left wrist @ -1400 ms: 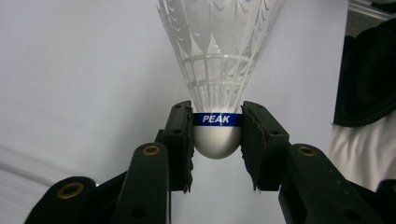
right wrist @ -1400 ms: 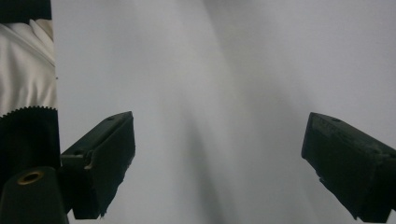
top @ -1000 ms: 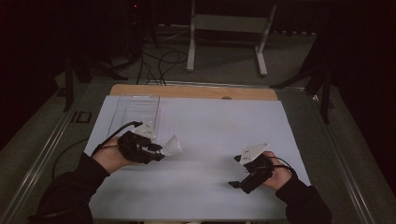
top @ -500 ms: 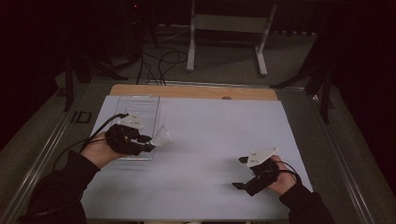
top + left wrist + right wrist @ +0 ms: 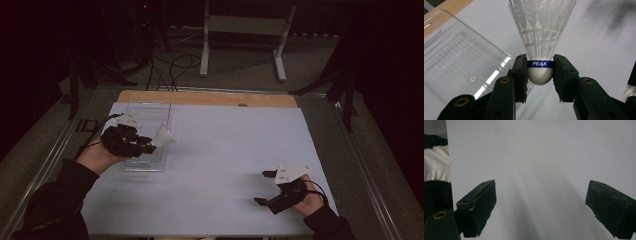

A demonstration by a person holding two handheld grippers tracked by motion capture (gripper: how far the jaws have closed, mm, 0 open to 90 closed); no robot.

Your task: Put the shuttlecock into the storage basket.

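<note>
My left gripper (image 5: pixel 150 145) (image 5: pixel 540 75) is shut on a white shuttlecock (image 5: pixel 163 136) (image 5: pixel 541 32), its jaws pinching the cork at the blue PEAK band. It hovers over the right edge of a clear plastic tray (image 5: pixel 144 131) (image 5: pixel 456 62) at the table's left. In the high view my right gripper (image 5: pixel 266 188) rests low at the front right of the white table sheet (image 5: pixel 230 150), open. Its jaws (image 5: pixel 541 210) stand wide apart with nothing but bare sheet between them.
A wooden strip (image 5: pixel 207 98) runs along the table's far edge. Beyond it on the dark floor stand a white stand's legs (image 5: pixel 240 45) and loose cables (image 5: pixel 175 62). A metal rail (image 5: pixel 370 175) borders the table's right side.
My left gripper has carried the shuttlecock left and away from me, from the open sheet to above the clear tray. My right gripper has drifted slightly toward the front right.
</note>
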